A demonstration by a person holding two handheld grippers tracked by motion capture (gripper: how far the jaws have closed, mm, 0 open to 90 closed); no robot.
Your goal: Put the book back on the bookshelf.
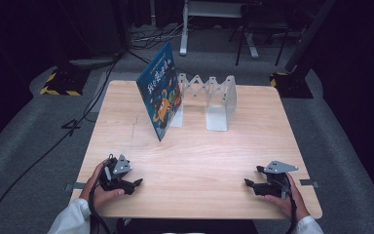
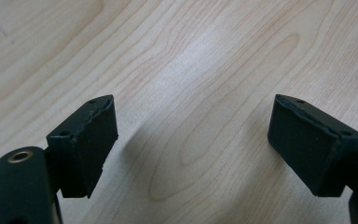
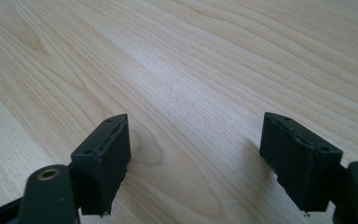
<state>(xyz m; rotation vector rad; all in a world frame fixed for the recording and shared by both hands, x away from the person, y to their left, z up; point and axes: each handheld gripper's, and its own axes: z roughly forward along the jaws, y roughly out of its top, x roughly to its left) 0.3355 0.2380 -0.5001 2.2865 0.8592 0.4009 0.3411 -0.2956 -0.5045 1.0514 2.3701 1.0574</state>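
A blue picture book point(image 1: 160, 90) leans tilted against the left end of a white folding book rack point(image 1: 209, 100) at the back middle of the wooden table point(image 1: 195, 146). My left gripper point(image 1: 137, 184) rests low at the front left of the table, held by a hand, pointing right. Its jaws stand open over bare wood in the left gripper view point(image 2: 193, 135). My right gripper point(image 1: 250, 184) sits at the front right, pointing left. In the right gripper view point(image 3: 196, 149) its jaws stand wide apart with only wood grain between them.
The rack has open slots to the right of the book. Black cables point(image 1: 44, 151) trail over the grey floor left of the table. Stand bases with yellow and black tape point(image 1: 58, 83) and metal frames stand behind the table.
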